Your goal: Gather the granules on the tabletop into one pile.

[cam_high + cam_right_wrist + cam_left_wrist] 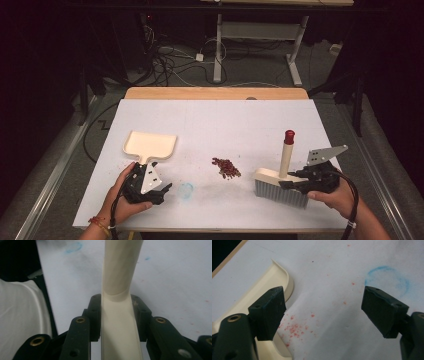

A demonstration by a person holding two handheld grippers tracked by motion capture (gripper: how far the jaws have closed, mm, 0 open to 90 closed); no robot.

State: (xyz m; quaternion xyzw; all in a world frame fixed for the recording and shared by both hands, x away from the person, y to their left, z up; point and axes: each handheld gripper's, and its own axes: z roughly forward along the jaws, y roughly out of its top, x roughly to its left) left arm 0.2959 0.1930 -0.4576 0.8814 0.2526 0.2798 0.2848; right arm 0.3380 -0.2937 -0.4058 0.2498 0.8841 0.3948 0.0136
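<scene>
The right tongs (290,180) grip the brush (281,186); the left tongs (159,192) gape empty beside the dustpan (150,145). The beans (226,168) lie unswept on the counter (215,125), so I judge sweeping barely begun.

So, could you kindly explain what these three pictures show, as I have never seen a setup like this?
A person sits at a white table and holds a hand-held claw tool in each hand. One picture looks down from above; the other two come from small cameras riding on each claw. The left claw is open, holding nothing, beside the handle of a cream dustpan. The right claw is shut on the cream brush, gripping it at the foot of its upright handle, which has a red tip. A small pile of red beans lies between dustpan and brush. A faint blue ring is drawn on the table.
</scene>
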